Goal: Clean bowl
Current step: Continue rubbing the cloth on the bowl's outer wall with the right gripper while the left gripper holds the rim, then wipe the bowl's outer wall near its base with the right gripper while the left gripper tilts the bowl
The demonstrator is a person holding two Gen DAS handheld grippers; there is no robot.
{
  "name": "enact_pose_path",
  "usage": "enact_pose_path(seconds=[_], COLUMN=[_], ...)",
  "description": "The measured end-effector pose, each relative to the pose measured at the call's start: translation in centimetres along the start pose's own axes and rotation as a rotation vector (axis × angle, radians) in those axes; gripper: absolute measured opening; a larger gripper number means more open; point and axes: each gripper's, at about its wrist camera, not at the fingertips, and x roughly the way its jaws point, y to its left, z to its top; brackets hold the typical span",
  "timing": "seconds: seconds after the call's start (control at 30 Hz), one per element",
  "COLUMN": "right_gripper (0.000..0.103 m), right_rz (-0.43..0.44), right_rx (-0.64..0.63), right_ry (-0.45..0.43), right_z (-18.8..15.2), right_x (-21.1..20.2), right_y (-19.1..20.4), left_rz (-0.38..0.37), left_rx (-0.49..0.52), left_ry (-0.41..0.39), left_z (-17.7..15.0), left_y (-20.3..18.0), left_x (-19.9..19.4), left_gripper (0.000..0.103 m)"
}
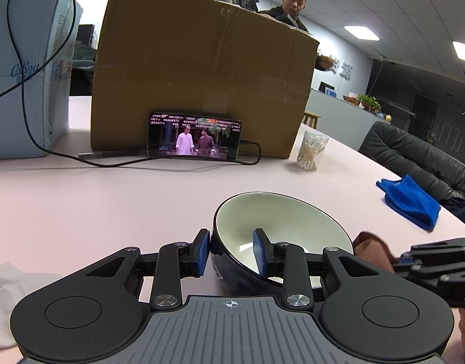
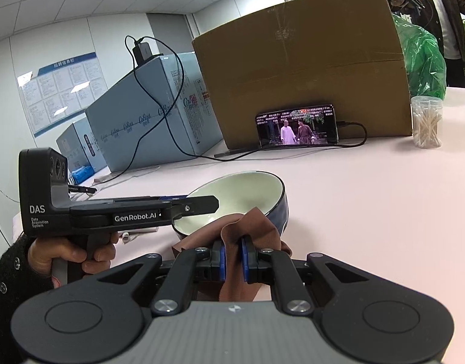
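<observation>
A bowl [image 1: 281,224], dark blue outside and cream inside, rests tilted on the pink table. My left gripper [image 1: 232,253] straddles its near rim, one pad outside and one inside, with a gap still showing beside the wall. In the right wrist view the bowl [image 2: 244,194] leans toward me and the left gripper [image 2: 202,204] reaches over its rim from the left. My right gripper [image 2: 232,257] is shut on a brown cloth [image 2: 250,227] that touches the bowl's near edge. The cloth also shows in the left wrist view [image 1: 372,247].
A big cardboard box [image 1: 202,69] stands at the back with a phone [image 1: 194,136] leaning on it and a charging cable. A blue carton [image 1: 26,75] is at the left, a cotton-swab jar [image 1: 311,150] and a blue cloth [image 1: 411,201] at the right, a white tissue [image 1: 1,288] near left.
</observation>
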Motion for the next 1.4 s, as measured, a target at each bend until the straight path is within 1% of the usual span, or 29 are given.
enact_pose_path(seconds=[0.27, 0.37, 0.47, 0.53, 0.77, 0.9, 1.03, 1.17, 1.4], right_gripper=[0.012, 0.012, 0.012, 0.012, 0.012, 0.012, 0.012, 0.012, 0.012], right_rz=[0.006, 0.009, -0.005, -0.021, -0.007, 0.022, 0.027, 0.007, 0.008], right_rx=[-0.002, 0.01, 0.019, 0.025, 0.013, 0.007, 0.02, 0.03, 0.026], right_ry=[0.002, -0.014, -0.027, -0.026, 0.004, -0.003, -0.014, -0.019, 0.0], right_z=[-0.2, 0.0, 0.2, 0.2, 0.0, 0.0, 0.1, 0.1, -0.1], right_x=[0.1, -0.3, -0.6, -0.7, 0.1, -0.1, -0.3, -0.3, 0.1], right_y=[0.2, -0.1, -0.4, -0.7, -0.6, -0.3, -0.5, -0.8, -0.9], left_rz=[-0.001, -0.001, -0.003, -0.004, -0.008, -0.008, -0.008, -0.008, -0.006], left_rx=[-0.002, -0.002, -0.004, -0.005, -0.014, -0.015, -0.018, -0.02, -0.02], left_ry=[0.0, 0.0, -0.001, -0.001, -0.001, -0.001, -0.002, -0.003, -0.003], left_z=[0.1, 0.1, 0.0, 0.0, 0.0, 0.0, 0.0, 0.0, 0.0], left_y=[0.1, 0.1, 0.1, 0.1, 0.3, 0.2, 0.3, 0.2, 0.2], left_x=[0.0, 0.0, 0.0, 0.0, 0.0, 0.0, 0.0, -0.1, -0.1], left_gripper=[0.03, 0.03, 0.03, 0.03, 0.03, 0.03, 0.03, 0.03, 0.03])
